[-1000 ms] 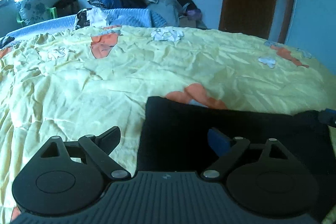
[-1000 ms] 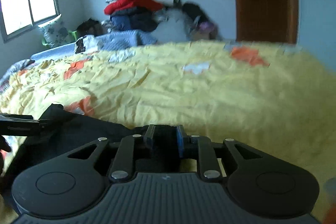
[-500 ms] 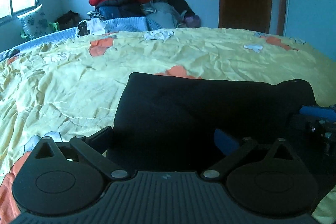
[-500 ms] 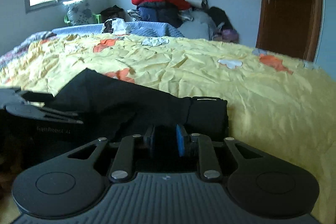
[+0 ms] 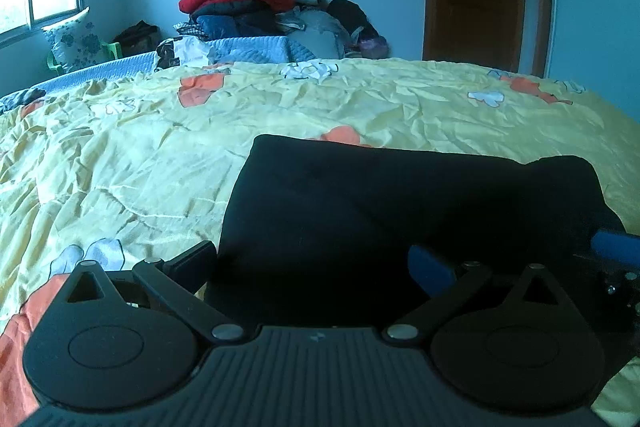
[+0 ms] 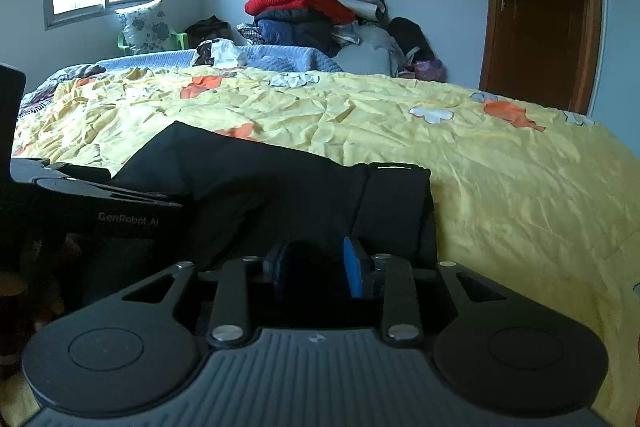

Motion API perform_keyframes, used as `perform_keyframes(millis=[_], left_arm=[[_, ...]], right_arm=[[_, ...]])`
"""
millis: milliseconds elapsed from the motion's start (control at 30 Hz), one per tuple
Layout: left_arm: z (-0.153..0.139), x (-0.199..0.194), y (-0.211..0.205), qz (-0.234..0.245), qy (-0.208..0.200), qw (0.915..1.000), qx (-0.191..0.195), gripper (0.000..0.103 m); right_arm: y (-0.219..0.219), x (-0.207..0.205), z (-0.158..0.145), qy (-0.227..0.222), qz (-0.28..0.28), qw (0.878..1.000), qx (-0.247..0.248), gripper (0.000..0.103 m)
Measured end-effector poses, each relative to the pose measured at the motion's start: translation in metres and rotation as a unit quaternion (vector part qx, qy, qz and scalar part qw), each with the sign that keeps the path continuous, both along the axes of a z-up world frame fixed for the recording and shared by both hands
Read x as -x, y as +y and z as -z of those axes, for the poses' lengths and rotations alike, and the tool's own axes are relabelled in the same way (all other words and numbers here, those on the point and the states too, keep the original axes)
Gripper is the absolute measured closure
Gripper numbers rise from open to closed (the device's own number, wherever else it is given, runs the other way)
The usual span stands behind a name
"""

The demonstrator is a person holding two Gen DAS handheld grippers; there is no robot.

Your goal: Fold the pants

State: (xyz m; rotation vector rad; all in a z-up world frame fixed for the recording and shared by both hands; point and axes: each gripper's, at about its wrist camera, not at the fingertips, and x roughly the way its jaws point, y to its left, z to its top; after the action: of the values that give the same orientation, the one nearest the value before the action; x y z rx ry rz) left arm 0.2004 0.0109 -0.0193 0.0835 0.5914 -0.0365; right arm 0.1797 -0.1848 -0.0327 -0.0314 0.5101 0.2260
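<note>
Black pants (image 5: 400, 203) lying folded into a flat block on the near part of the yellow flowered bedspread (image 5: 160, 155). Left gripper (image 5: 312, 263) standing with jaws spread wide over the near edge of the fabric, pads pressing on nothing. Right gripper (image 6: 316, 267) just opening, dark cloth lying between its blue pads (image 6: 353, 267); contact impossible to tell. Clothes pile (image 6: 312, 7) sitting against the far wall.
</note>
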Motion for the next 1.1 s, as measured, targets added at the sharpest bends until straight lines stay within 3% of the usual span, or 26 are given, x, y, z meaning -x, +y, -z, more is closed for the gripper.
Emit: perform_keyframes(millis=[100, 167, 233, 300, 433, 500, 667, 833, 1100], left_arm=[[0.001, 0.000, 0.002, -0.002, 0.003, 1.0000, 0.006, 0.000], [0.001, 0.000, 0.005, -0.003, 0.007, 0.9999, 0.015, 0.000], [0.002, -0.001, 0.009, -0.005, 0.012, 0.9995, 0.028, 0.000], [0.002, -0.002, 0.012, -0.006, 0.017, 0.9990, 0.040, 0.000], [0.005, -0.004, 0.020, -0.010, 0.028, 0.9973, 0.067, 0.000], [0.005, -0.004, 0.025, -0.011, 0.030, 0.9957, 0.087, 0.000], [0.005, -0.004, 0.023, -0.011, 0.031, 0.9961, 0.082, 0.000], [0.005, -0.004, 0.021, -0.010, 0.031, 0.9960, 0.084, 0.000], [0.002, 0.002, 0.028, -0.005, 0.038, 0.9953, 0.089, 0.000]], right_arm=[[0.005, 0.002, 0.001, -0.006, 0.000, 1.000, 0.016, 0.071], [0.007, 0.001, 0.001, -0.007, 0.003, 1.000, 0.023, 0.059], [0.006, -0.001, 0.002, -0.003, 0.025, 0.999, 0.030, 0.024], [-0.001, -0.007, 0.005, 0.018, 0.052, 0.998, 0.021, 0.003], [-0.023, -0.012, 0.010, 0.054, 0.053, 0.996, -0.054, 0.001], [-0.021, -0.010, 0.010, 0.051, 0.061, 0.996, -0.050, 0.000], [-0.004, 0.008, 0.002, 0.022, 0.080, 0.997, -0.006, 0.000], [0.005, 0.011, 0.004, 0.027, 0.070, 0.997, 0.011, 0.000], [-0.020, 0.005, 0.012, 0.069, 0.069, 0.992, -0.077, 0.000]])
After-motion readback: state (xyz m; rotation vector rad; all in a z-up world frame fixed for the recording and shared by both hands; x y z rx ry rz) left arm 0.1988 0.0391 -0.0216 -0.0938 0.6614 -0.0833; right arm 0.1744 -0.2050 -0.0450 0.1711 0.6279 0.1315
